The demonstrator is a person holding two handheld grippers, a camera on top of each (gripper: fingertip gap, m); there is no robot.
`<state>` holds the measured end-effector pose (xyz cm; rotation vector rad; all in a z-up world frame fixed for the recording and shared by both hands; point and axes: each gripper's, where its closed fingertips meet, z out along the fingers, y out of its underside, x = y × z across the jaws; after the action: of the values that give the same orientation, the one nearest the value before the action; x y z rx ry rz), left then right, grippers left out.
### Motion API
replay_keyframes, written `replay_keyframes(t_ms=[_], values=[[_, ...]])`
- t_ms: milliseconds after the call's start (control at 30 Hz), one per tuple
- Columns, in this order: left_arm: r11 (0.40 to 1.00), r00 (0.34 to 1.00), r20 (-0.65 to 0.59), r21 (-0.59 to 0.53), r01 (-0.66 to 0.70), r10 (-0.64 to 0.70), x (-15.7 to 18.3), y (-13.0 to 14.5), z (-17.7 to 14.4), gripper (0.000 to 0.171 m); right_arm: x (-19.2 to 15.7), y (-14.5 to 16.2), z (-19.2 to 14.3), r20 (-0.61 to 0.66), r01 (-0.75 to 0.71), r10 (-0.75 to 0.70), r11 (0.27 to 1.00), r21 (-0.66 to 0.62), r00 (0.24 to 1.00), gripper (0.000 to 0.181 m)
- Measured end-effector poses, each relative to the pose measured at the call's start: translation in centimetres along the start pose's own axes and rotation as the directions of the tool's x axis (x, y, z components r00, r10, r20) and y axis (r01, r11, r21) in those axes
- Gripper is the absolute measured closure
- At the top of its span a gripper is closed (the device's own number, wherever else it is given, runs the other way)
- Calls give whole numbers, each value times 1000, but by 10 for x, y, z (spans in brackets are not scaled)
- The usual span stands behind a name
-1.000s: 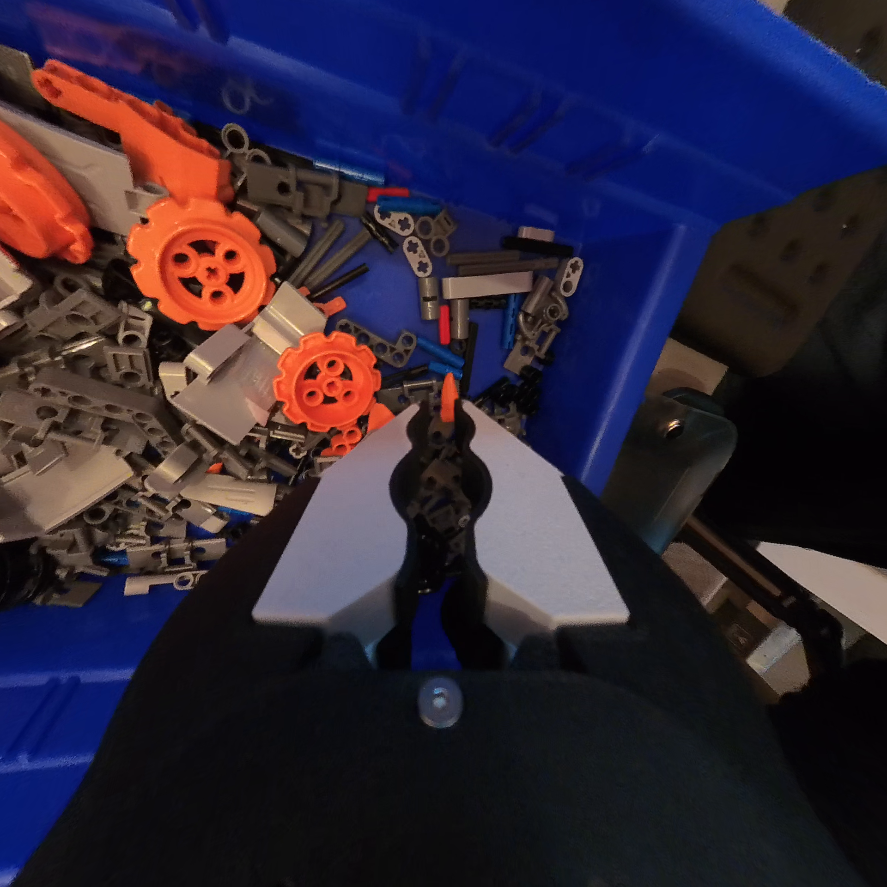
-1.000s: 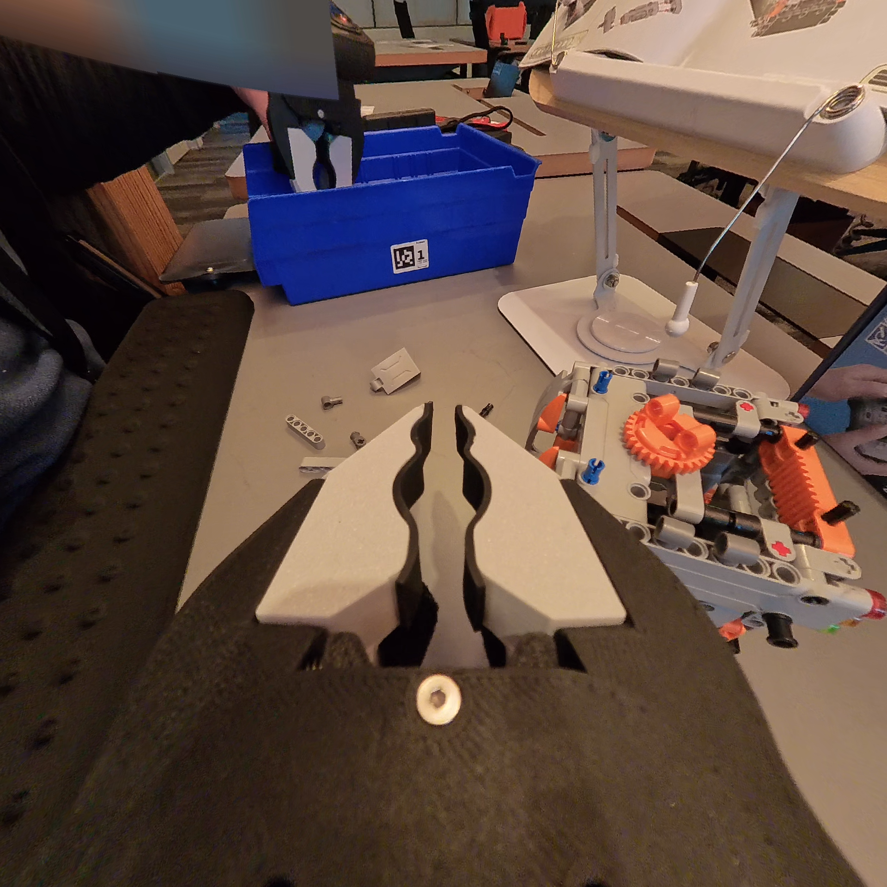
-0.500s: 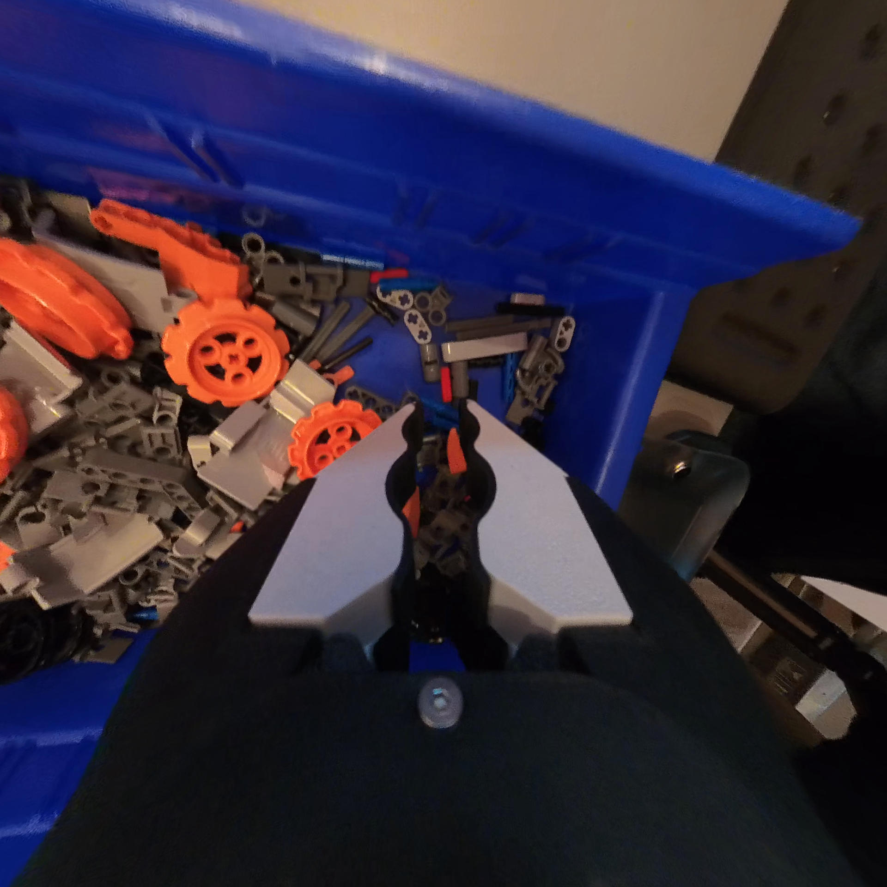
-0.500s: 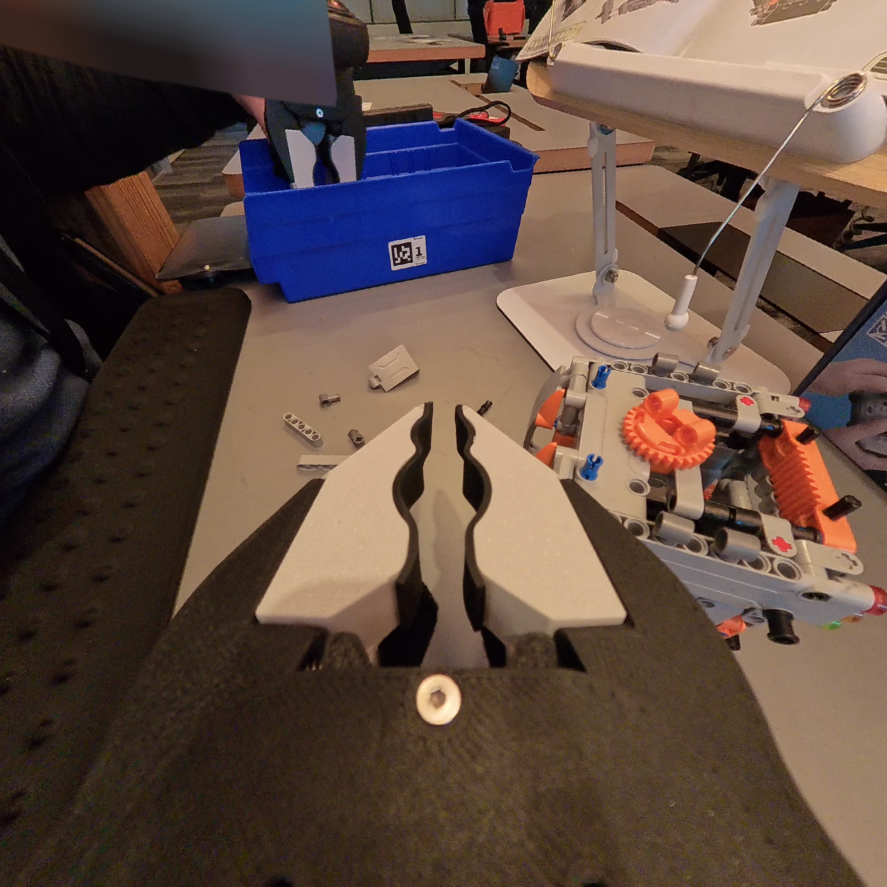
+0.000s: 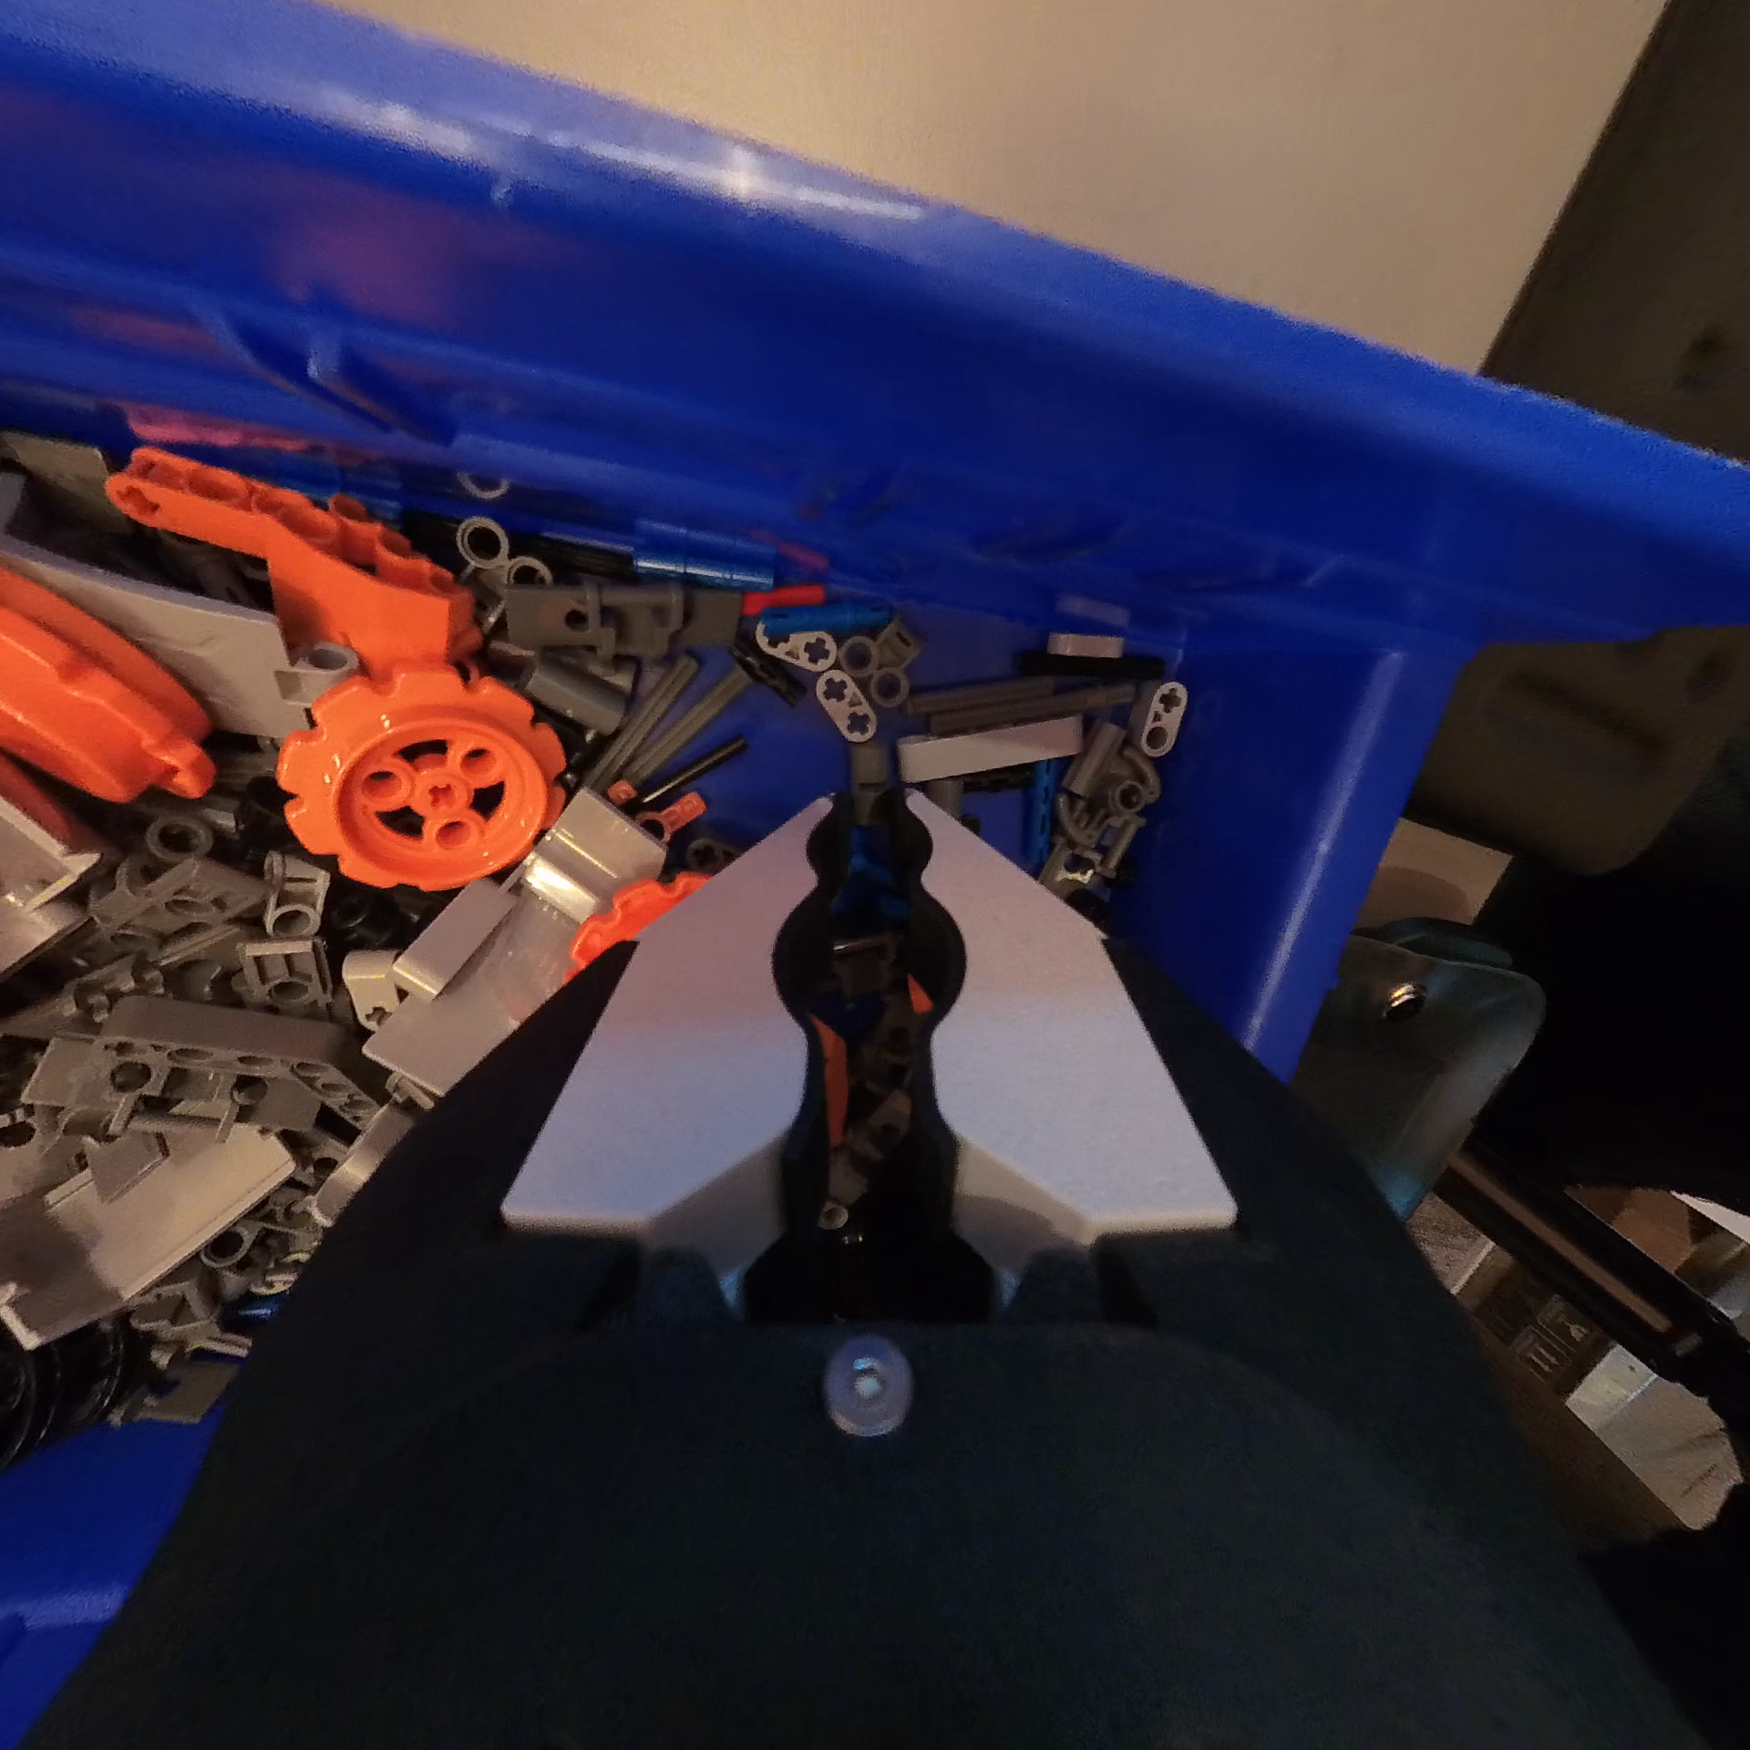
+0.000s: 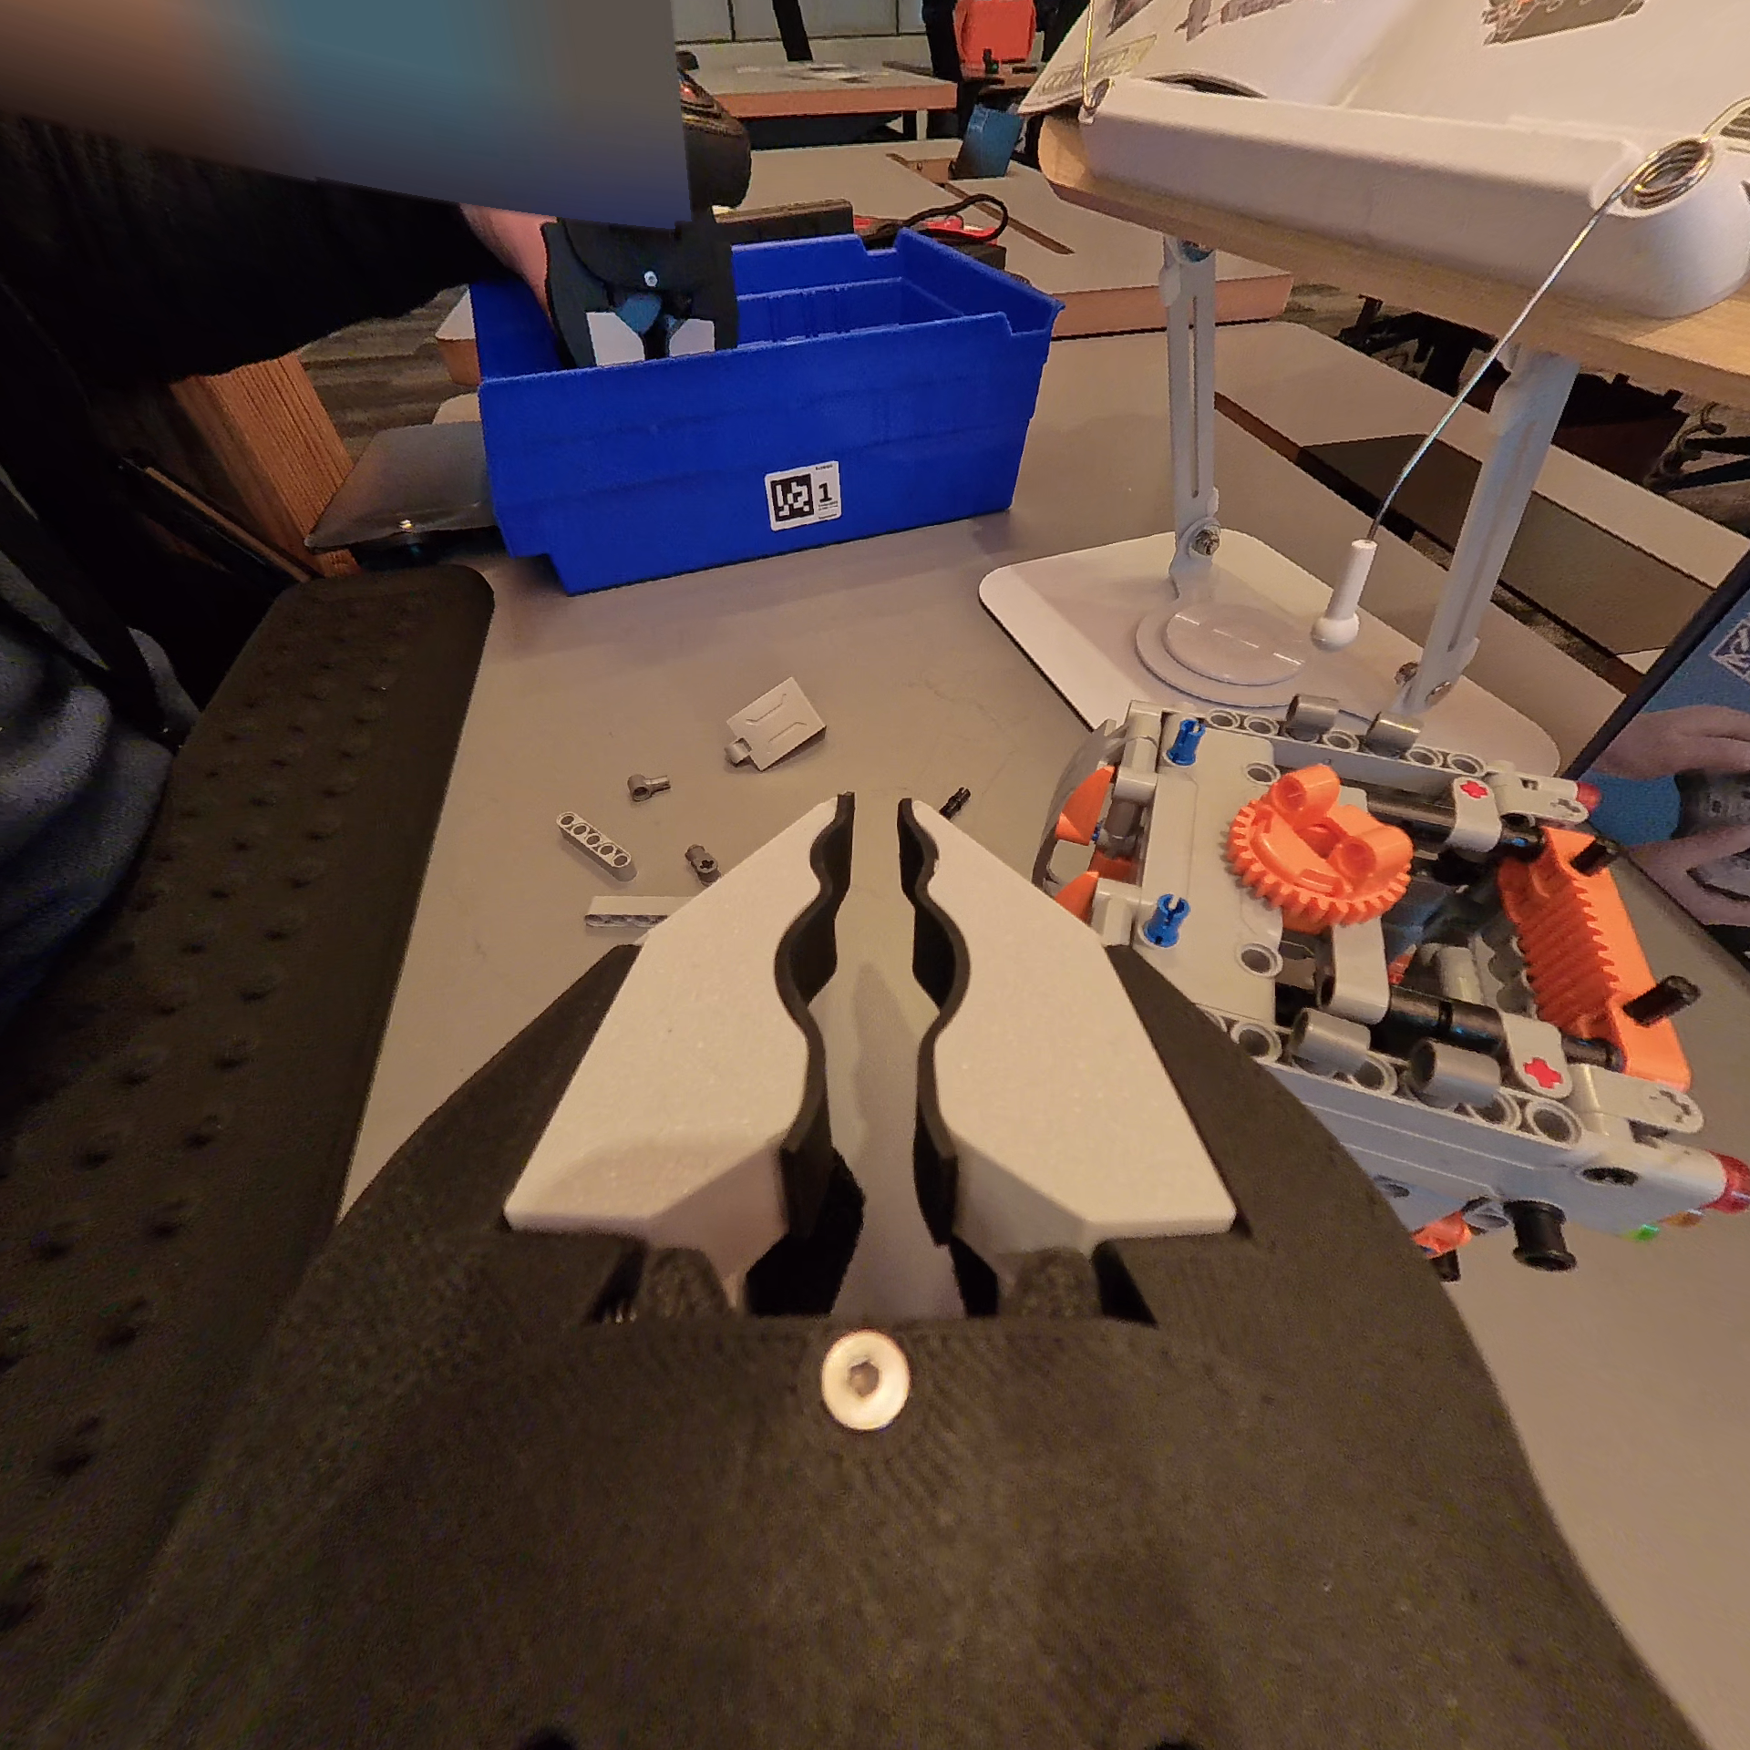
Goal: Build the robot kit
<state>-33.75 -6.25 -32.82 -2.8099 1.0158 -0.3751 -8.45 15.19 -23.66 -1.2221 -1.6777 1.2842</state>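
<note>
Left gripper: the left gripper (image 5: 869, 805) hangs inside the blue plastic bin (image 5: 852, 379), near its right-hand corner. Its jaws stand at a narrow gap with nothing seen clamped; loose pieces show through the gap below.
Nearest pieces: a small heap of grey and blue building-toy pins and connectors (image 5: 1089, 758) lies on the bin floor just past the fingertips, by the corner wall.
Bin contents: a large orange toothed plastic wheel (image 5: 421, 786) lies to the left of the fingers, amid a pile of grey beams and panels (image 5: 189, 994); a second orange wheel (image 5: 630, 914) is partly hidden by the left finger.
Right gripper: the right gripper (image 6: 876, 814) hovers over the grey tabletop (image 6: 587, 682), jaws narrowly apart and holding nothing.
Loose parts: a small black pin (image 6: 955, 801) lies just beside the right fingertip; a grey holed beam (image 6: 595, 839), two small grey connectors (image 6: 649, 785) and a grey flat panel piece (image 6: 776, 722) lie to the left and beyond.
Model: a grey-and-orange building-toy assembly with an orange gear (image 6: 1316, 852) sits near the tabletop's right edge, just beside the gripper.
Stand: a white stand with a flat base (image 6: 1070, 606) rises behind the model.
Far side: in the right wrist view the bin stands at the tabletop's far edge, with the left gripper dipped into it.
</note>
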Motion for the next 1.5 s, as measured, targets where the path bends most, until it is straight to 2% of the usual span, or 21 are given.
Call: replay_keyframes(t_ms=[233,367,533,700,867,1033,1133,1200,1233,1333,1400,1500], values=[[998,1000,-8,-65,13,-13,1,15,-3,167,-2,2,0,11,2,-1,1000,-21,1000,174],[999,1000,-7,-39,24,-24,1,15,-10,163,-5,1,-1,17,20,-19,999,-37,1000,174],[1000,1000,-3,-29,11,-11,7,10,-31,156,-13,4,6,49,29,-25,997,-66,998,173],[1000,995,100,-4,1,0,4,-2,-72,155,-21,3,10,58,70,-65,994,-81,996,173],[992,960,281,120,-33,-2,1,-48,-130,159,-27,-3,11,70,84,-80,995,-62,994,173],[944,922,383,282,-173,54,35,-134,-163,165,-31,-5,13,77,96,-91,994,-55,993,173],[912,912,407,355,-206,48,62,-178,-157,170,-33,-7,11,82,97,-93,994,-46,992,173],[896,900,432,376,-235,55,75,-201,-142,171,-34,-9,9,82,101,-98,994,-40,992,173],[883,915,399,406,-235,60,85,-213,-129,171,-34,-9,9,80,105,-101,994,-41,992,173],[894,940,337,436,-107,-52,78,-227,-98,171,-34,-8,10,82,99,-95,994,-49,992,172],[841,970,221,540,-37,-100,86,-239,-81,171,-34,-7,10,80,104,-100,993,-52,992,173],[794,964,223,607,-22,-144,86,-240,-51,171,-35,-8,9,81,110,-106,993,-50,991,173]])
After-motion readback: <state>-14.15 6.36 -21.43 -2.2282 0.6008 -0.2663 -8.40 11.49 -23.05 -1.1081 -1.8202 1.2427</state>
